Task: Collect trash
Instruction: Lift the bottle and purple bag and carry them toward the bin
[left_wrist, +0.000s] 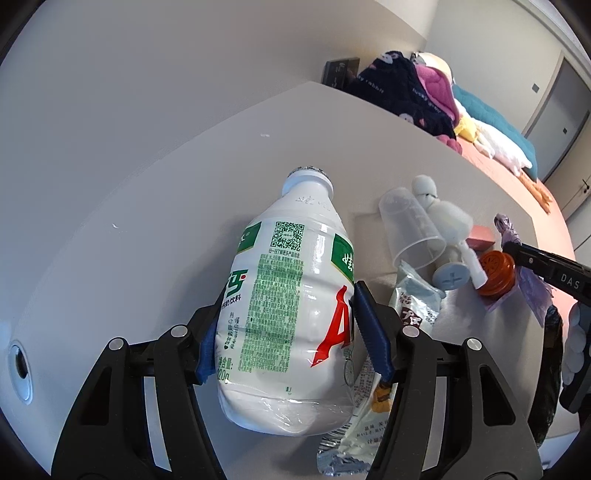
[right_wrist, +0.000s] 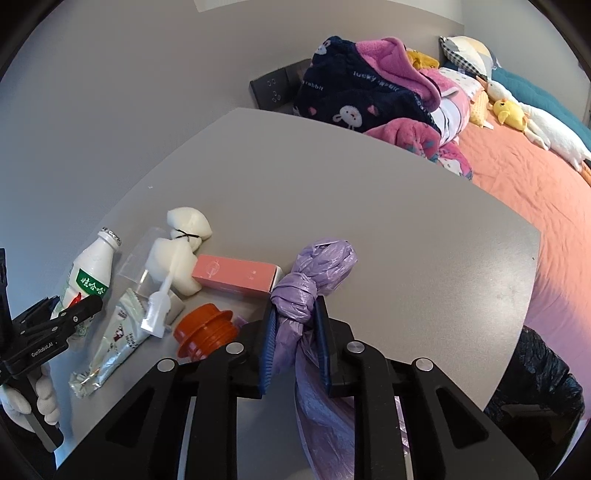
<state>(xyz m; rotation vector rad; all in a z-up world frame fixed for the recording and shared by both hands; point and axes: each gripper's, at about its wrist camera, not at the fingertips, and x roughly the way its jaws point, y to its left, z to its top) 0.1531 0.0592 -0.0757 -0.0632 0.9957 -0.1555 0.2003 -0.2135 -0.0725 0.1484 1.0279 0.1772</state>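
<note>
1. Purple film, thin and crinkled: the knotted bag (right_wrist: 314, 273) is pinched just below its knot by the right gripper (right_wrist: 295, 332), jaws pressed together on the twisted neck. The bag's tail hangs limp beneath the jaws.
2. Judgement: the bag is light and soft, likely slippery; the knot works as a stop, so a hold just beneath it should not slide.
3. White plastic bottle (left_wrist: 288, 306) lies on the grey table (right_wrist: 369, 206), well to the left of the bag. The left gripper (left_wrist: 284, 332) has its blue pads on both flanks of the label; jaws stand wide around the body.
4. Judgement: the bottle looks thin-walled and glossy, and may dent or slip; mid-body is the sensible hold.
5. Between bottle and bag: clear cup (left_wrist: 413, 229), foil wrapper (right_wrist: 114, 336), orange cap (right_wrist: 205, 330), pink box (right_wrist: 236, 275).
</note>
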